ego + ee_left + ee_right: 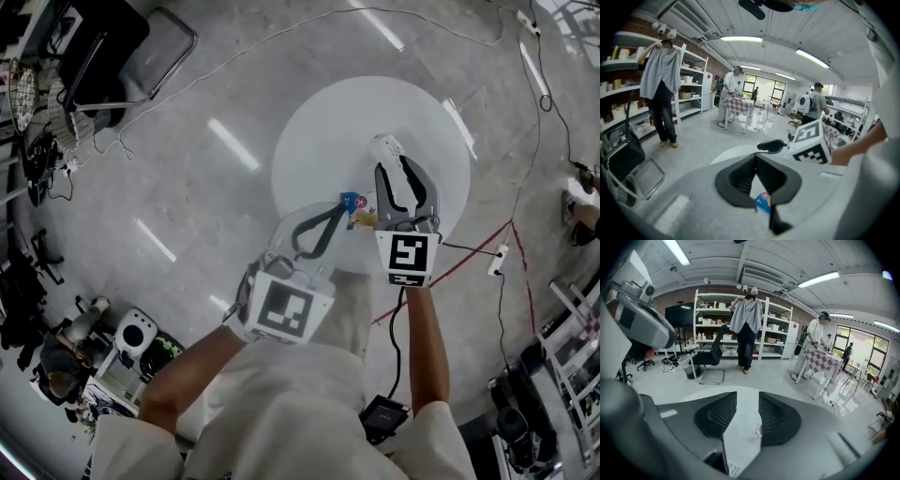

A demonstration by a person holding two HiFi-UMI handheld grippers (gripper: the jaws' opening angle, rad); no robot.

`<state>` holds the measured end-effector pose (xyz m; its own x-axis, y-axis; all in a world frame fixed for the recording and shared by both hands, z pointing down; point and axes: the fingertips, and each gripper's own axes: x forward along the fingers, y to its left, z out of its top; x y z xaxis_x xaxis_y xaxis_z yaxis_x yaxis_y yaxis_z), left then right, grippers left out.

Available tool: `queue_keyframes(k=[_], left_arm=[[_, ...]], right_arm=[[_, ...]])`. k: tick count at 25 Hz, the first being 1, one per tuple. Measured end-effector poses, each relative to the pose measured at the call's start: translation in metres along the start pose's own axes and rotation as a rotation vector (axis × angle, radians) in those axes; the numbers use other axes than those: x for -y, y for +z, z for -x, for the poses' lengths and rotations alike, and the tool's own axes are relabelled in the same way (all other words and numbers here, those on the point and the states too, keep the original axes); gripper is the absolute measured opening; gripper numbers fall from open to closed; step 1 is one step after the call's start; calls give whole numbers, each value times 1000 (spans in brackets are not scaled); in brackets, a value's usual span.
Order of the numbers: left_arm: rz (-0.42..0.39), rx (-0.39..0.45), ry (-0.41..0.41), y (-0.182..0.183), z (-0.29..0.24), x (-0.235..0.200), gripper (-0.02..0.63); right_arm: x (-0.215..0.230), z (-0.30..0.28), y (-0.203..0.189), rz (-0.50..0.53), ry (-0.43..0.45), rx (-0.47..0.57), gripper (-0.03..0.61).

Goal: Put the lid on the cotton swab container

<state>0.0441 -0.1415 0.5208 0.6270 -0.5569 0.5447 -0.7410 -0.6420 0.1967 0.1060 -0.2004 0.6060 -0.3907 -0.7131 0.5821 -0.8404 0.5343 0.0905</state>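
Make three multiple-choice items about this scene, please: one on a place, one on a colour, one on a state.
1. What lies below both grippers in the head view?
A. a round white table
B. a shelf
C. a black chair

2. Which colour is the label on the piece in the left gripper?
A. orange
B. green
C. blue

3. How do the fingers of the right gripper stand?
A. shut together, with nothing between them
B. on a white box that stands between them
C. on a black cable

Answers:
1 A: the head view shows the round white table under both grippers.
2 C: the left gripper view shows a blue label low between the fingers.
3 B: the right gripper view shows the white box filling the gap between the fingers.
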Motion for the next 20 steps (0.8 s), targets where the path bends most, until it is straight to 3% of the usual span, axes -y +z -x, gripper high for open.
queue_keyframes(k=[8, 20], left_arm=[[13, -17, -8, -10, -24, 3, 0], [20, -43, -28, -15, -48, 16, 0]], right_arm=[[16, -21, -33, 0, -9, -43, 144], [47, -34, -49, -37, -37, -58, 144]])
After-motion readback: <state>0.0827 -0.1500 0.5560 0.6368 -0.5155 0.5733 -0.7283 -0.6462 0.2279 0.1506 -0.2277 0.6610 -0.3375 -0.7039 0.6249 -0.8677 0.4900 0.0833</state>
